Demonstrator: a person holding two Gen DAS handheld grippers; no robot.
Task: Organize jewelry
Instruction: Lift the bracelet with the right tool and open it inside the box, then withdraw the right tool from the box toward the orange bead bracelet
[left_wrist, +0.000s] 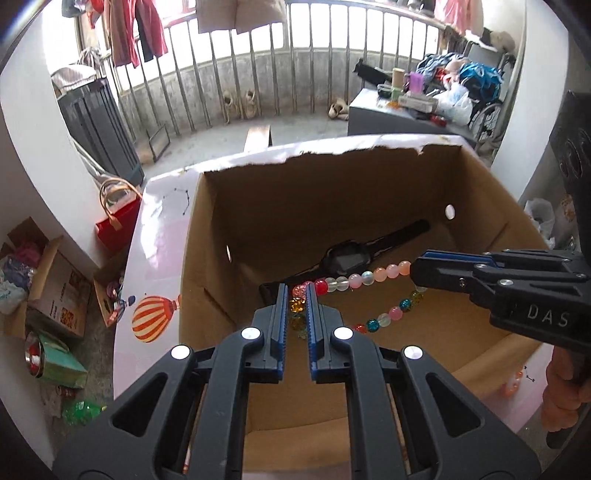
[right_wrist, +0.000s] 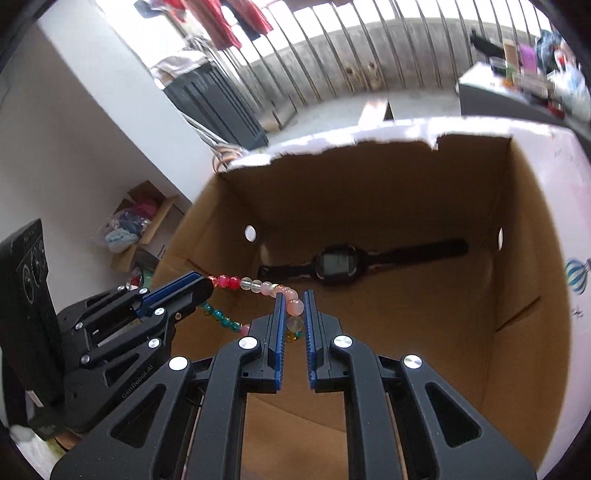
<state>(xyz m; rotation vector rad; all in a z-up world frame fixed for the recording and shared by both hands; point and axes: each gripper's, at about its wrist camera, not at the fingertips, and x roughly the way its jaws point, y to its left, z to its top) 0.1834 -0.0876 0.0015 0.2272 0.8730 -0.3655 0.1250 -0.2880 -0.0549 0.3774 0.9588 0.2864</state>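
Note:
A bead bracelet (left_wrist: 364, 277) of pink, clear, red and teal beads hangs stretched between both grippers over an open cardboard box (left_wrist: 258, 206). My left gripper (left_wrist: 297, 291) is shut on one end of it. My right gripper (right_wrist: 294, 299) is shut on the other end; it enters the left wrist view (left_wrist: 417, 273) from the right. The bracelet (right_wrist: 258, 286) also shows in the right wrist view, with the left gripper (right_wrist: 210, 286) at the left. A black digital watch (left_wrist: 347, 260) lies flat on the box floor (right_wrist: 336, 264) beyond the bracelet.
The box stands on a table with a white cloth (left_wrist: 155, 258) printed with a hot-air balloon. Box walls rise on all sides. Cardboard boxes and bags (left_wrist: 55, 288) sit on the floor at left. A cluttered grey table (left_wrist: 406, 110) and railing stand behind.

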